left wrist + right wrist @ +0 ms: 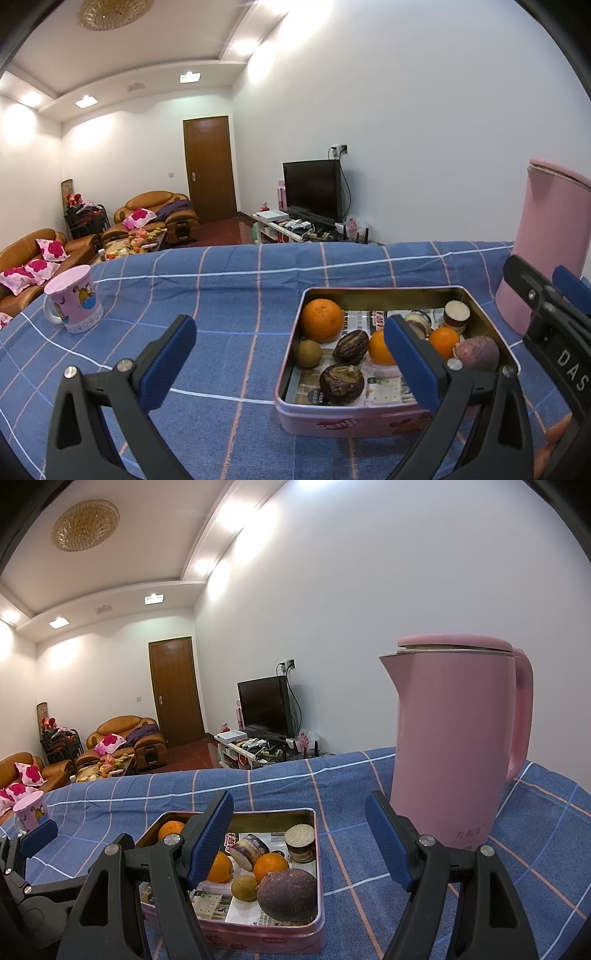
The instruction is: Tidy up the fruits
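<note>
Both views are bright and evenly lit by recessed ceiling lights [85,102] toward 10 o'clock, which throw glare patches on the white wall [332,609]. Focus is sharp; shadows are soft. Fisheye distortion bends edges, with dark vignetted corners.

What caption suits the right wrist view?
Open right gripper above pink metal tin of fruit, beside tall pink kettle.
</note>
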A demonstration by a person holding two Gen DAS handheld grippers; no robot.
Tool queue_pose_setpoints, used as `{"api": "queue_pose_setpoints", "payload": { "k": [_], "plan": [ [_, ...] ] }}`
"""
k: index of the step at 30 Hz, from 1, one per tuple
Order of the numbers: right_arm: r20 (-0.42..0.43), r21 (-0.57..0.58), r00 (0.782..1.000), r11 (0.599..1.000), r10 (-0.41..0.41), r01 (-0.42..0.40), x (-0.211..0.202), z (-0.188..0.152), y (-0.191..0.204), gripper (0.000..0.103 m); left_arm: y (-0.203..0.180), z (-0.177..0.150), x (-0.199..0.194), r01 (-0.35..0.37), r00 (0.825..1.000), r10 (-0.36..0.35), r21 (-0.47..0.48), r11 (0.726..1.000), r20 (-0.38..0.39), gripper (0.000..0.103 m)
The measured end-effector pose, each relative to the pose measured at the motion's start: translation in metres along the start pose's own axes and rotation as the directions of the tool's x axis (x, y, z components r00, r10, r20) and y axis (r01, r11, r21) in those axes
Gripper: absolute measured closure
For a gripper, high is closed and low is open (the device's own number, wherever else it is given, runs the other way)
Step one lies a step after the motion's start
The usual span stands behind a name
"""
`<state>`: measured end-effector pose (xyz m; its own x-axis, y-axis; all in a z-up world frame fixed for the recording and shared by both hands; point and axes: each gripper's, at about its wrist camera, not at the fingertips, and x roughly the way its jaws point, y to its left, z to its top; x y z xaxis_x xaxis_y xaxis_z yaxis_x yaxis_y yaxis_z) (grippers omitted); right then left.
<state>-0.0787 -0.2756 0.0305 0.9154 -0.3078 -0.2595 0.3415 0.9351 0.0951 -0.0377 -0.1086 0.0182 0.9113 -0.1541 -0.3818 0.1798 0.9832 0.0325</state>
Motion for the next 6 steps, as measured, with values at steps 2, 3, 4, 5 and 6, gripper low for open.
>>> {"api": "queue_pose_setpoints", "payload": {
  "k": [2, 3, 4, 5, 6],
  "plan": [
    [0.0, 0.0, 1.0, 1.0, 0.0, 0.0, -0.0001, 0.0, -0.0001, 0.028, 0.0014, 0.0001, 0.0016, 0.001, 1.0, -0.001, -0.004, 1.0, -0.005, 0.0],
    [0.0, 0.0, 1.0, 1.0, 0.0, 0.0, 0.0, 0.0001, 0.0001, 0.028, 0.0022, 0.0001, 0.002, 0.001, 1.0, -0.001, -0.005, 1.0, -0.007, 0.0],
    [-0.001, -0.001, 1.0, 1.0, 0.0, 0.0, -0.0002, -0.0002, -0.0005, 0.028, 0.0038, -0.0001, 0.0024, 0.0, 1.0, 0.0, -0.004, 1.0, -0.008, 0.0],
    [0.0, 0.0, 1.0, 1.0, 0.0, 0.0, -0.0003, 0.0, 0.0, 0.028, 0.0025, 0.0003, 0.0028, 0.0, 1.0, 0.0, -0.003, 1.0, -0.009, 0.0],
    [0.0, 0.0, 1.0, 1.0, 0.0, 0.0, -0.0004, 0.0, -0.0003, 0.028, 0.0031, 0.0004, 0.0036, -0.001, 1.0, 0.001, -0.003, 1.0, -0.011, 0.0]
  ]
}}
